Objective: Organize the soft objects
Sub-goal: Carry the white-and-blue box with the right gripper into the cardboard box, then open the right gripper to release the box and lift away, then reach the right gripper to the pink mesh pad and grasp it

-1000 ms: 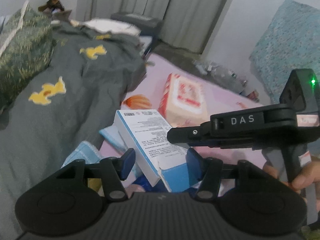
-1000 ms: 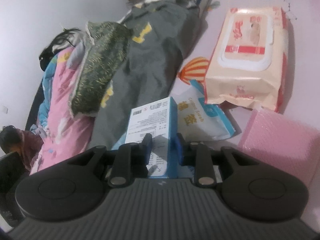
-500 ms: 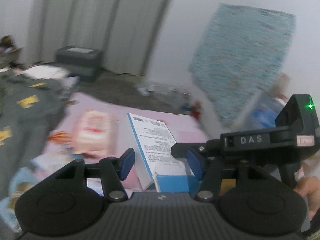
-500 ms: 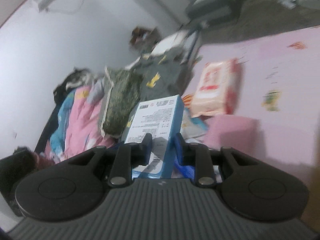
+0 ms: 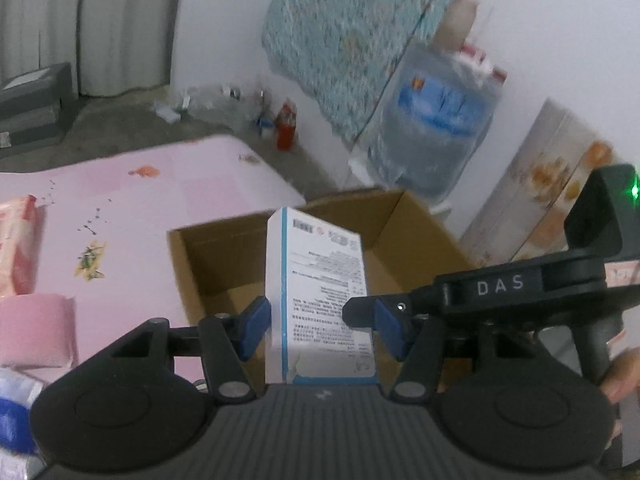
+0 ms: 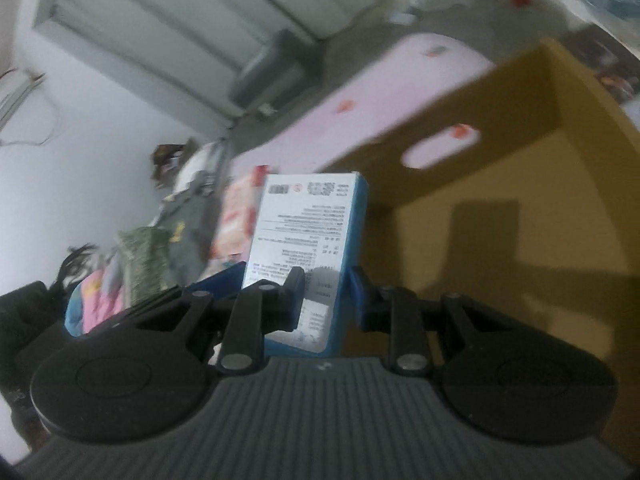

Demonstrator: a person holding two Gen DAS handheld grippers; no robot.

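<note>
Change: white-and-blue printed carton (image 5: 320, 292) carried from pink mat to above open brown cardboard box (image 5: 208, 264).
Right gripper (image 6: 326, 292): clenched on carton.
Left gripper (image 5: 320, 322): jaws astride carton; contact unclear.
Meaning: drop-in looks imminent.

Looks like someone's bedroom: rumpled bedding (image 6: 132, 264), grey curtains (image 5: 80, 28), pink floor mat (image 5: 160, 200), clutter along the wall.

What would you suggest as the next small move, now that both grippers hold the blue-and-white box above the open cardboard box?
Probably lower the blue-and-white box into the cardboard box: the left gripper and right gripper both clamp it, and the carton beneath looks open and empty.
</note>
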